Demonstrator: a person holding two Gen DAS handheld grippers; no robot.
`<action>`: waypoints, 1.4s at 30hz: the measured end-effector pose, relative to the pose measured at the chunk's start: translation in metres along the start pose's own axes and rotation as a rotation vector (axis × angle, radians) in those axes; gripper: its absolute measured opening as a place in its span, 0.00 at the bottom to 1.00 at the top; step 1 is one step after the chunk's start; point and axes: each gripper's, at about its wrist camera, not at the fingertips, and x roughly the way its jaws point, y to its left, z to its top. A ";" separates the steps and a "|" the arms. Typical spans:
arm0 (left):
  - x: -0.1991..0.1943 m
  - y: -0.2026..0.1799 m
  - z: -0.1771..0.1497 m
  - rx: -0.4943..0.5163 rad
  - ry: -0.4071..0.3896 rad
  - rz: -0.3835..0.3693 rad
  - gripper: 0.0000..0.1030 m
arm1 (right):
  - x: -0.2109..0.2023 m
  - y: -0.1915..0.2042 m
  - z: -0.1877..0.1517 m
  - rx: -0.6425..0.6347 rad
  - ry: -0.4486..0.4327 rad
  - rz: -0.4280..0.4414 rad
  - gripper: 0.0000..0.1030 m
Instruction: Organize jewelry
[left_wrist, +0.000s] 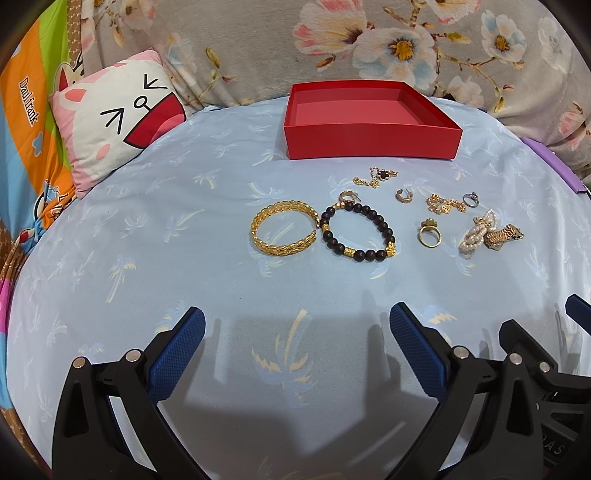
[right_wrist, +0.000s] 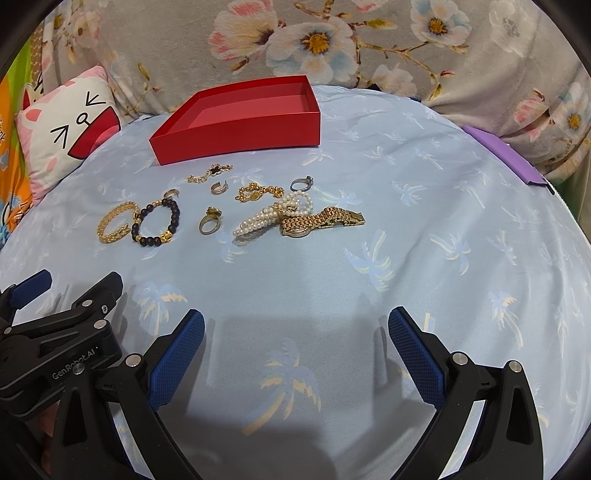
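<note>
From the left wrist view, the left hand-held gripper hovers over a bed covered in a pale blue palm-print sheet, its blue-padded fingers spread wide apart with nothing between them. A tip of the right hand-held gripper shows at the right edge. A red box, open and shallow, sits at the far side of the sheet. Just in front of the red box lies a thin gold chain with a dark charm. Further in front of the box and to its left lies a gold leaf-pattern bangle, touching a dark bead bracelet on its right. Between the bracelet and the box rests a small hoop earring; a second hoop earring lies right of it. In front of the box's right corner sit a gold link chain, a silver ring, a gold ring, a pearl bracelet and a gold watch, the last two touching. A cat-face pillow lies left of the box.

From the right wrist view, the right hand-held gripper is also wide apart and holds nothing. The left hand-held gripper sits at the lower left. The red box lies far left of centre, with all the jewelry spread in front of it on the sheet. The pearl bracelet overlaps the gold watch.
</note>
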 end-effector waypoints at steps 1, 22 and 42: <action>0.000 0.000 0.000 0.000 0.000 0.000 0.95 | 0.000 0.000 0.000 0.000 0.000 0.000 0.95; 0.001 0.002 0.002 -0.003 0.008 -0.002 0.94 | 0.001 0.000 0.001 0.004 0.007 0.019 0.95; 0.001 0.000 0.001 -0.004 0.011 -0.003 0.94 | 0.002 0.001 0.001 0.006 0.009 0.021 0.95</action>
